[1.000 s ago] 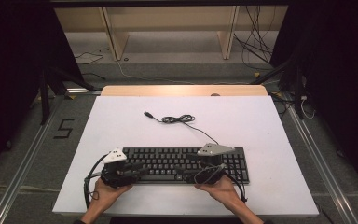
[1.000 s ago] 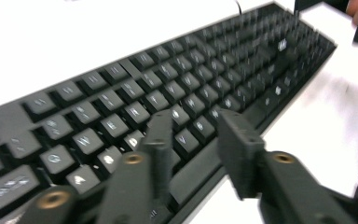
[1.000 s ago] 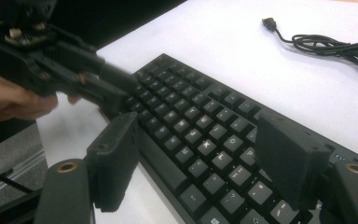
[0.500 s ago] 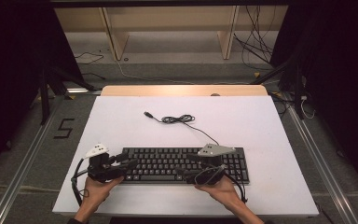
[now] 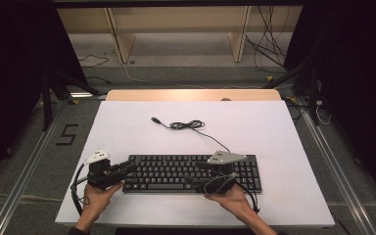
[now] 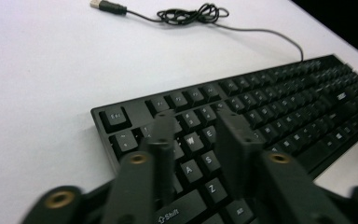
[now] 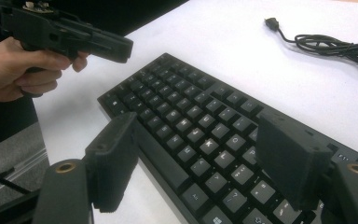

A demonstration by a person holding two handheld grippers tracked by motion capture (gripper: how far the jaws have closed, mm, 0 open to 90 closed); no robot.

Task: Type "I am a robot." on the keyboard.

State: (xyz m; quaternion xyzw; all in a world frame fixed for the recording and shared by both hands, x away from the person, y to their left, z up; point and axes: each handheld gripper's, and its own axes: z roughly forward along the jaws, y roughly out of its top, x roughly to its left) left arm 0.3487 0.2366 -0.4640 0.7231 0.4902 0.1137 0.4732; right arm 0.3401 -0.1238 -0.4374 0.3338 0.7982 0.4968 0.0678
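Observation:
A black keyboard [image 5: 186, 171] lies along the front of the white table [image 5: 127, 127]. Its cable [image 5: 188, 125] coils behind it and ends in a loose USB plug [image 5: 154, 119]. My left gripper [image 5: 129, 168] hovers at the keyboard's left end. In the left gripper view its jaws [image 6: 196, 128] stand over the W and E keys [image 6: 200, 137]; they have just been closing, with a gap left and nothing between them. My right gripper [image 5: 198, 178] is at the front edge near the middle. Its jaws [image 7: 198, 140] are wide open above the keys [image 7: 191, 116].
The table's wooden far edge [image 5: 191, 94] meets a floor with cables and shelf legs. Metal rails [image 5: 24, 171] run along both sides. The right gripper view has the person's left hand and gripper [image 7: 74, 37] off the keyboard's left end.
The left gripper has slid left, from over the keyboard's left keys to just past its left end. The right hand and the keyboard have stayed put.

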